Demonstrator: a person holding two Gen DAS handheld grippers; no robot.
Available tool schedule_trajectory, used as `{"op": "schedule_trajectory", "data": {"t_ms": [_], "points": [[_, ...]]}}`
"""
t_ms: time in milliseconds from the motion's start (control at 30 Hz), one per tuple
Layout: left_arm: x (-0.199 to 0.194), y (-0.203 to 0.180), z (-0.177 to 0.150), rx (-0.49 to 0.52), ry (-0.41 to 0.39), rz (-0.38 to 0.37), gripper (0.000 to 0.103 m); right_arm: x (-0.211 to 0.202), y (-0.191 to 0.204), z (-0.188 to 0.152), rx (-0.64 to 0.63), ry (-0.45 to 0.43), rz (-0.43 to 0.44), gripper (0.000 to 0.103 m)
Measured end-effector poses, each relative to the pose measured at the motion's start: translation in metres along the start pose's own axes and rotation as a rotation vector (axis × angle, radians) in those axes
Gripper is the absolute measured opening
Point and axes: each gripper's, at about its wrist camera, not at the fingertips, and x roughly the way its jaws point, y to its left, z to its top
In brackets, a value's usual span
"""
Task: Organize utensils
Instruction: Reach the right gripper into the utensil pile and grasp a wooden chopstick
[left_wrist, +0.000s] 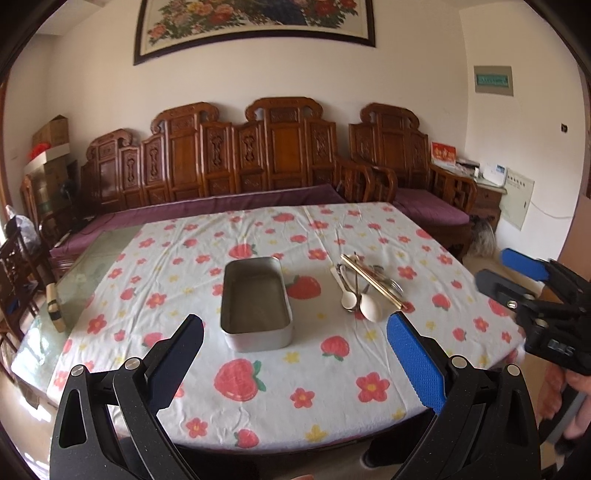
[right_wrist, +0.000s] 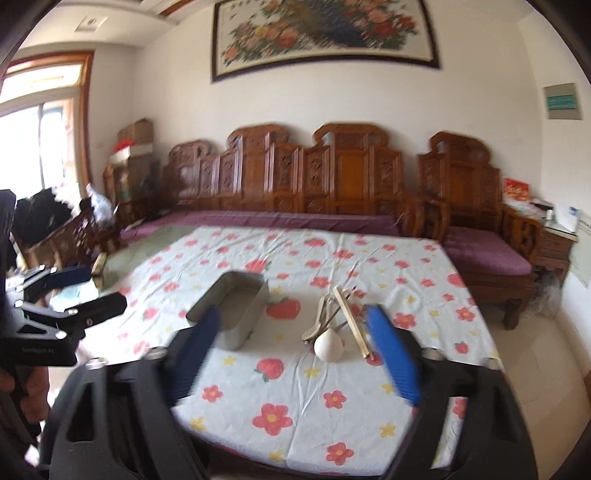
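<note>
Both tools wide open, empty: left tool (left_wrist: 295, 343) above worktop (left_wrist: 332, 391) near tin (left_wrist: 255, 304); right tool (right_wrist: 295, 336) facing utensil pile (right_wrist: 338, 321)

You have an empty, open metal tin (left_wrist: 256, 306) lying flat. To its right, apart, white spoons (left_wrist: 364, 304), metal utensils and chopsticks (left_wrist: 373, 282) lie heaped together.

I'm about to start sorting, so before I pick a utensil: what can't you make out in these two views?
- Utensil pile: pieces overlap in both views, so the count is unclear; metal pieces lie partly under the chopsticks.
- Right wrist view: motion blur softens the pile; the right hand-held gripper has a finger covering the chopsticks' near end.
- Tin: the other finger hides its near corner; its floor shows only in the left wrist view.
</note>
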Motion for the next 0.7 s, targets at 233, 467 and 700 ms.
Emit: {"op": "schedule_trajectory", "data": {"t_ms": [233,467,700], "points": [[0.042,-0.011,0.002,0.032,0.054,-0.047,0.096,0.064,-0.038,-0.006,-0.017,0.091,0.023,0.057],[0.087,-0.022,0.004,0.034,0.104,-0.084,0.096,0.148,-0.084,-0.016,0.024,0.213,0.037,0.033],[0.126,-0.037,-0.001,0.067,0.164,-0.105,0.096,0.226,-0.126,-0.044,0.082,0.335,0.067,0.025]]}}
